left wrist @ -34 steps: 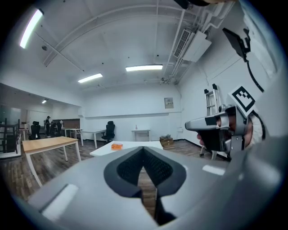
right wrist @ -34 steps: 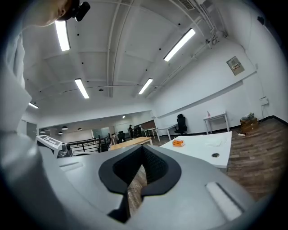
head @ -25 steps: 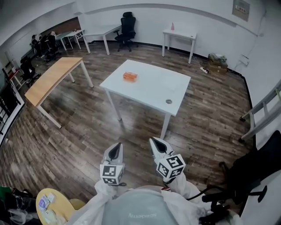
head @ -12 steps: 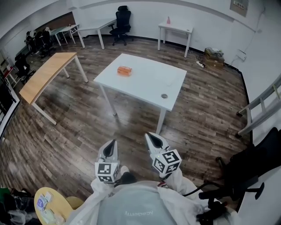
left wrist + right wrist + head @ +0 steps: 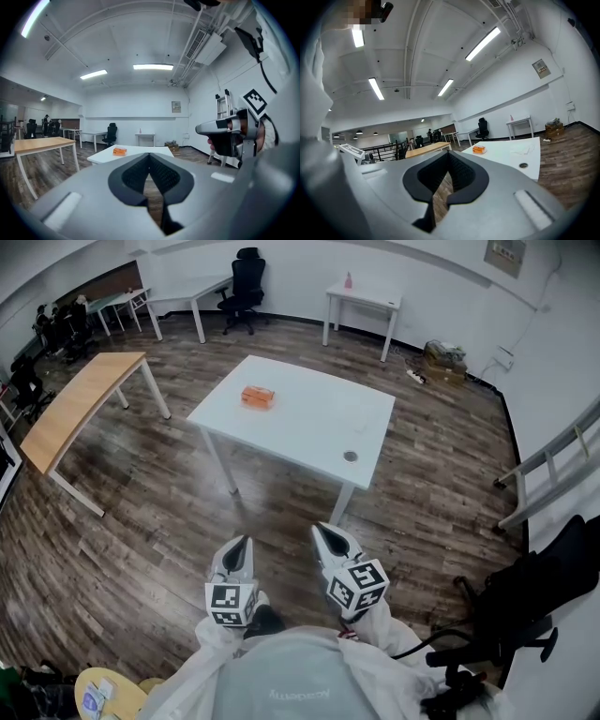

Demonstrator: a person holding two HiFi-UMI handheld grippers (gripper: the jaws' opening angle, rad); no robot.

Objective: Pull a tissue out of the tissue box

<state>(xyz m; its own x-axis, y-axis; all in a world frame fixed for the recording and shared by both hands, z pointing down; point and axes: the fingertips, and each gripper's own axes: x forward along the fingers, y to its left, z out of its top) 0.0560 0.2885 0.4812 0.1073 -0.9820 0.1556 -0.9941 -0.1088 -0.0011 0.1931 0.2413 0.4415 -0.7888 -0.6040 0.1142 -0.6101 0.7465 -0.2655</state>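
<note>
Both grippers are held side by side over the wood floor (image 5: 141, 521), close to the person's body and pointing at the white bench (image 5: 319, 432) ahead. The left gripper (image 5: 240, 547) has its jaws clenched, tips meeting, with nothing between them. The right gripper (image 5: 326, 538) is clenched and empty too. Both are well apart from the bench.

The orange tissue box (image 5: 258, 397) lies on the far left part of the bench, set in from the edges. A small round hole (image 5: 350, 456) sits near the bench's near right edge. In both gripper views the box shows beyond the closed jaw tips, small and distant.

A wooden table (image 5: 80, 404) stands to the left, an office chair (image 5: 246, 277) and a small white table (image 5: 364, 298) by the far wall, and a ladder (image 5: 553, 474) at the right.
</note>
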